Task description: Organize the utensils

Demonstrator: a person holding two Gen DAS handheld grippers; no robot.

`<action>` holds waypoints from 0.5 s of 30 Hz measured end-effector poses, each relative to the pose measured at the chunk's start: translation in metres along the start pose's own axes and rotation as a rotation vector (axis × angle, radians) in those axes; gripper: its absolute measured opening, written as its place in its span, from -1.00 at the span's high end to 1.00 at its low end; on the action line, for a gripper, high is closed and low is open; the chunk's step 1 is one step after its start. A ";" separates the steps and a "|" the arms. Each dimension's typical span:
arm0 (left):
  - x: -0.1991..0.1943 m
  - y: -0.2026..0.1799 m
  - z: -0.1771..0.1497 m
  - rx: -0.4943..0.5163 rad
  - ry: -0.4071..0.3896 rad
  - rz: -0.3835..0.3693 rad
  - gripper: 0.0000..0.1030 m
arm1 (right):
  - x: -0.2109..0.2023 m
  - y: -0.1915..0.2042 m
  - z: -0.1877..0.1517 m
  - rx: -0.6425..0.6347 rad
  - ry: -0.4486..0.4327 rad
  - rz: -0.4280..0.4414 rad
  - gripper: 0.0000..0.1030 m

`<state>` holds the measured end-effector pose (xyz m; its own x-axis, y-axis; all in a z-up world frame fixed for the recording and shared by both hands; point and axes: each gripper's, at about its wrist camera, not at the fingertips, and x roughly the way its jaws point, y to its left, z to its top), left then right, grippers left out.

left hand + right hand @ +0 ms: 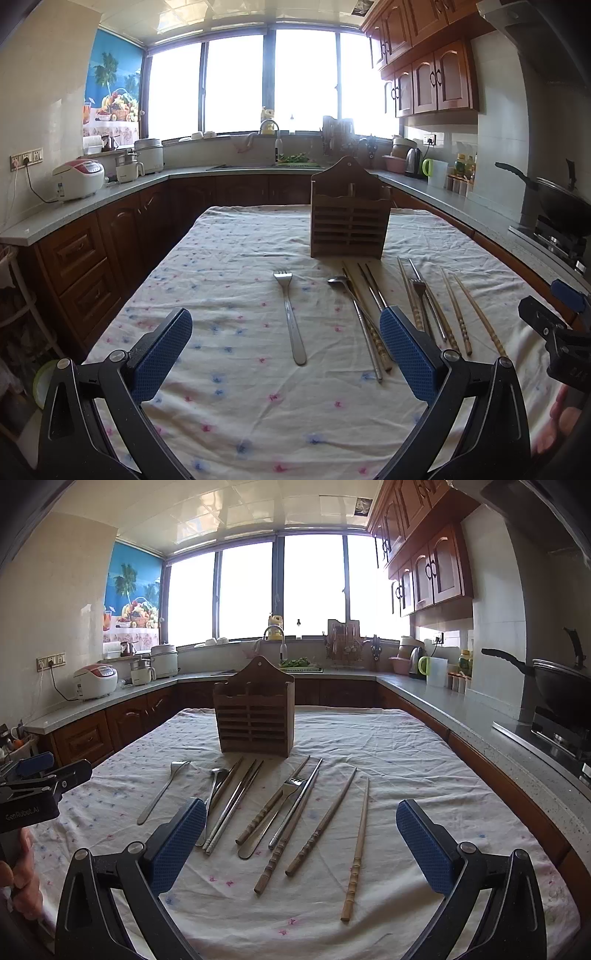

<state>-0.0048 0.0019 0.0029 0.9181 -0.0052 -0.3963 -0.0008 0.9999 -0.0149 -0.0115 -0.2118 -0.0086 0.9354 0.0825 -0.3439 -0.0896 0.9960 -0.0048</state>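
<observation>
Between the wide-apart left claw (286, 350) tips lies a fork (291, 317): thin, stiff, slippery steel; pinch mid-handle.

Utensils (280, 812) before wooden holder (255, 716)

The tabletop (406, 746) is being covered by a wrinkled white cloth (369, 738) dotted with small flowers. A wooden utensil holder (255, 716) is being carried upright on it, and just before the holder two forks (291, 317), a spoon (341, 286) and several wooden and metal chopsticks (321, 823) are being displayed, lying flat.
</observation>
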 end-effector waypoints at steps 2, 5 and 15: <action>0.000 0.000 0.000 0.000 0.000 0.001 -1.00 | 0.000 0.000 0.000 0.001 -0.002 0.003 -1.00; -0.001 0.000 0.000 0.001 -0.001 0.002 -1.00 | 0.000 0.000 0.000 0.000 -0.001 0.008 -1.00; -0.001 0.000 0.002 0.002 0.000 -0.002 -1.00 | -0.001 0.002 0.003 0.003 -0.009 0.017 -1.00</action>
<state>-0.0052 0.0016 0.0051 0.9183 -0.0074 -0.3959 0.0021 0.9999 -0.0137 -0.0115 -0.2097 -0.0056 0.9367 0.0998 -0.3357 -0.1045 0.9945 0.0041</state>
